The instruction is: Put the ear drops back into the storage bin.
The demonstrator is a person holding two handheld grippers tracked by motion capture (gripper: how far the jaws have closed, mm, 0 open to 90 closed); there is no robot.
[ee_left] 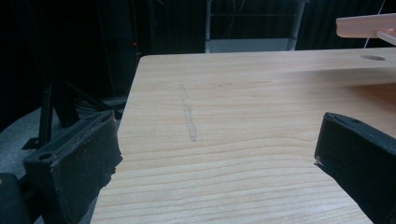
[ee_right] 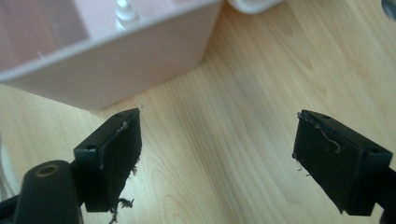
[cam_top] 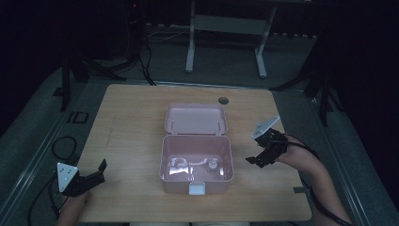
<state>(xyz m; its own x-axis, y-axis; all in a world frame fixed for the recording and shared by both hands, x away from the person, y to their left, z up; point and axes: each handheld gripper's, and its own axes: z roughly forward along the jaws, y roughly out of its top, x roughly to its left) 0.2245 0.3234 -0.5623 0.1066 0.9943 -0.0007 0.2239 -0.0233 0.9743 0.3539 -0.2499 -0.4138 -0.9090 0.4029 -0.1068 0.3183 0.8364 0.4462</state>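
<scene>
A pink plastic box stands open at the middle of the wooden table, its lid tilted back behind it. Inside lie a pale looped item and a small round thing. A white latch hangs on the box's front wall. My left gripper rests near the front left corner, open and empty. To the right of the box my right gripper is held open and empty, the box's wall just beyond its jaws.
A small round hole sits in the tabletop behind the lid. Cables lie on the floor to the left. A white desk frame stands farther back in the dark room.
</scene>
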